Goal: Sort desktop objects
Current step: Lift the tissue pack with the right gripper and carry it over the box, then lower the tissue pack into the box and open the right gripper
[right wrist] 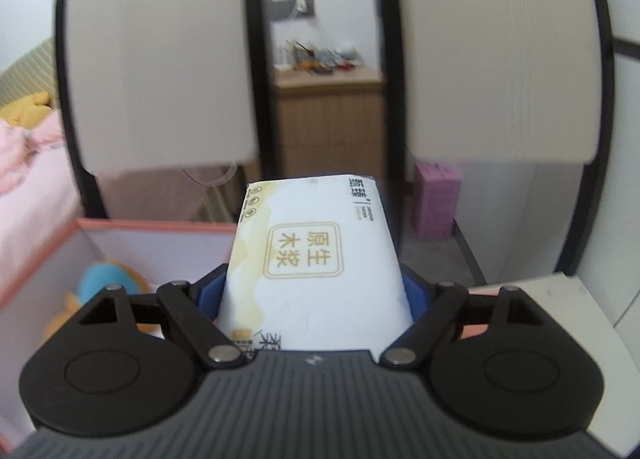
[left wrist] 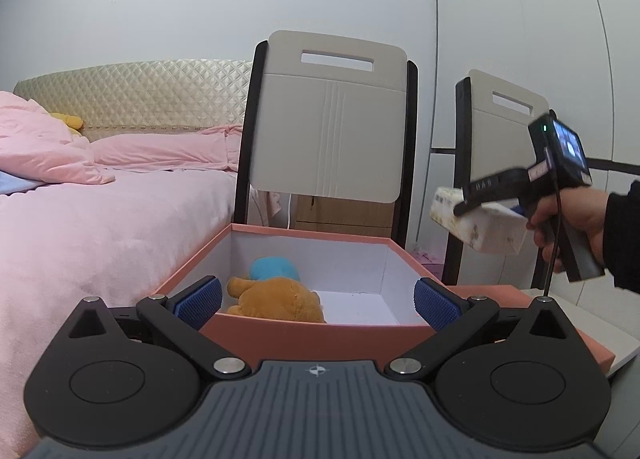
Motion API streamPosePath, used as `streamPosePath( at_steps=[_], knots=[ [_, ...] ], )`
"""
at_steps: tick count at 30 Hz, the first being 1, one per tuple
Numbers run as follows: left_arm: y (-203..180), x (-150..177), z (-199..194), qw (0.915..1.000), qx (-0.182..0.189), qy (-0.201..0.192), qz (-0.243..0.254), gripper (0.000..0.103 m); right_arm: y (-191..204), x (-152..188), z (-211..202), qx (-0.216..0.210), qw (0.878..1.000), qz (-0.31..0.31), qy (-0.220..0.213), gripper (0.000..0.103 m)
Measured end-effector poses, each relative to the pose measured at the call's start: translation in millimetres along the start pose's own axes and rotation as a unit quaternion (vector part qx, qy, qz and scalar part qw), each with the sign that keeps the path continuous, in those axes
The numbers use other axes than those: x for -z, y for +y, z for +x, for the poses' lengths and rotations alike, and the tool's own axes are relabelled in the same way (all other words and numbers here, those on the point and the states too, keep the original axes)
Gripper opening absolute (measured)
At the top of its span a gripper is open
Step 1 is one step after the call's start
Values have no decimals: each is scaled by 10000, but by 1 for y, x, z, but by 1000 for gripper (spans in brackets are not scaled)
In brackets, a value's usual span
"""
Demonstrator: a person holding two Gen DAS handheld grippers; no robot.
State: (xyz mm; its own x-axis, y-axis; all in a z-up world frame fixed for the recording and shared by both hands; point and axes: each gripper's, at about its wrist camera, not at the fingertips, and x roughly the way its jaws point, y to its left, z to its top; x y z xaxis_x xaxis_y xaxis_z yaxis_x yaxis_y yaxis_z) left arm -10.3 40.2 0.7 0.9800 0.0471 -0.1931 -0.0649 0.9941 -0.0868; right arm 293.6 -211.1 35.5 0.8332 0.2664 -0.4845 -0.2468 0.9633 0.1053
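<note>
A salmon-pink box (left wrist: pixel 304 335) with a white inside is seen at the centre of the left wrist view, standing open on the pale counter (left wrist: pixel 588 315). Inside it, toward 9 o'clock, an orange-brown plush toy (left wrist: pixel 280 299) lies on the floor of the box, with a blue plush part (left wrist: pixel 274 268) just behind it, touching.

The left gripper (left wrist: pixel 318 301) is held low before the near wall of the box, its jaws spread wide with nothing between them; the blue pads (left wrist: pixel 200 299) are seen at either side.

At 3 o'clock in the same view, the right gripper (left wrist: pixel 476 199) is held in a hand (left wrist: pixel 568 219) above and to the right of the box. A white and yellow tissue pack (left wrist: pixel 480 223) is pinched in its jaws. In the right wrist view the tissue pack (right wrist: pixel 316 259) is seen lengthwise between the jaws of the right gripper (right wrist: pixel 316 291), printed with gold characters, and the box (right wrist: pixel 120 225) lies toward 9 o'clock below it.

Two chair backs (left wrist: pixel 328 119) stand behind the box, a bed (left wrist: pixel 100 227) with pink bedding lies at 9 o'clock, and a wooden cabinet (right wrist: pixel 328 119) is seen between the chairs.
</note>
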Motion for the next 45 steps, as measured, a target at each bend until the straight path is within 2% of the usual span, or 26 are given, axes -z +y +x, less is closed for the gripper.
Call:
streamPosePath(
  at_steps=[6, 10, 15, 24, 37, 43, 45],
  knots=[
    [2, -2, -2, 9999, -22, -41, -109, 103, 53, -26, -21, -546, 9984, -112, -92, 85],
    [4, -5, -5, 9997, -92, -139, -176, 103, 96, -24, -15, -880, 9955, -314, 132, 85],
    [11, -9, -8, 9991, -240, -228, -263, 103, 145, -9, 17, -1079, 9898, -694, 622, 85],
    [21, -14, -10, 9977, -367, -328, -457, 103, 187, 39, 73, -1131, 9783, -1110, 1332, 85],
    [23, -14, -7, 9982, -286, -269, -463, 103, 171, 47, 93, -588, 9825, -883, 1531, 85],
    [21, -12, -5, 9987, -178, -235, -418, 103, 159, 43, 81, -617, 9866, -645, 1369, 87],
    [21, -12, -4, 9987, -168, -229, -423, 103, 156, 37, 70, -606, 9880, -648, 1266, 92]
  ],
)
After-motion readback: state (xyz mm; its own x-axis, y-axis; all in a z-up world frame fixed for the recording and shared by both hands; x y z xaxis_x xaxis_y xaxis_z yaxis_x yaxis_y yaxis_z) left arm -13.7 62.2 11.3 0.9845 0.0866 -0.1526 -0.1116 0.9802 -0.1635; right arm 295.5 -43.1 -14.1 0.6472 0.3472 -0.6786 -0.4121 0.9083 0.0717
